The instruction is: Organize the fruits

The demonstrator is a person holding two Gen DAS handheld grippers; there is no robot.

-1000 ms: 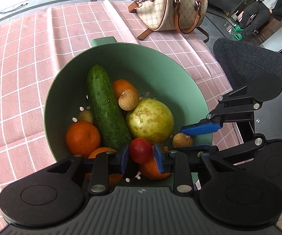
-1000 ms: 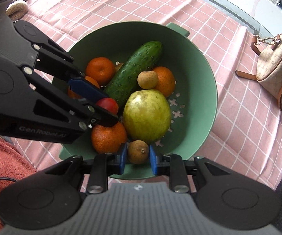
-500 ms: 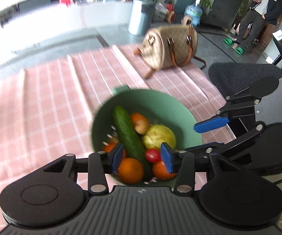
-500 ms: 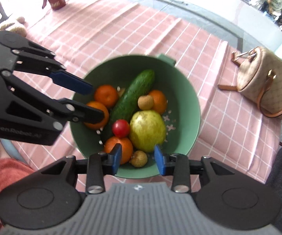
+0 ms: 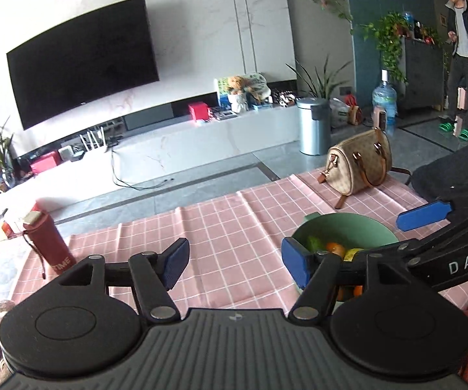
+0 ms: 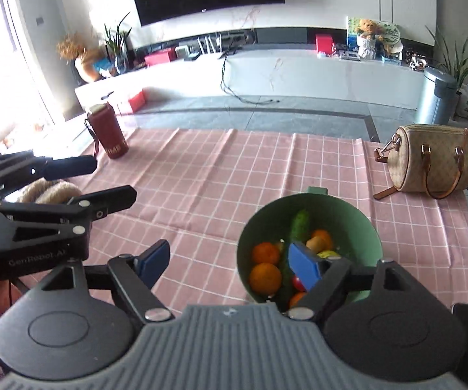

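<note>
Looking along my left gripper (image 5: 234, 265) first: jaws spreading apart at this moment, nothing between the blue pads (image 5: 176, 261), only pink checked tablecloth (image 5: 220, 224) behind the gap. Green bowl (image 5: 344, 227) sits near-right on the cloth, partly hidden by my right-hand pad; a bit of cucumber (image 5: 313, 243), an orange (image 5: 334, 247) and something yellow-green show over its rim. My right gripper (image 5: 429, 227) comes in from the right edge above the bowl, one blue pad visible, not touching any fruit. Beige handbag (image 5: 359, 165) stands farther right near the cloth's far edge; red bottle (image 5: 46, 243) stands far left. A person (image 5: 464, 52) stands far right in the room. Right wrist view: my right gripper (image 6: 230, 263) also opening, jaws wide, nothing pinched. Bowl (image 6: 347, 214) lies near-right, right pad (image 6: 303, 265) overlapping it in the picture. Inside: cucumber (image 6: 300, 226), two oranges (image 6: 265, 278) on the left side, small brown fruit (image 6: 315, 243), red tomato (image 6: 297, 282) partly behind the pad. My left gripper (image 6: 110, 178) reaches in from the left, apart from the bowl, jaws parted and empty. Handbag (image 6: 429, 162) far right, bottle (image 6: 107, 131) far left.
</note>
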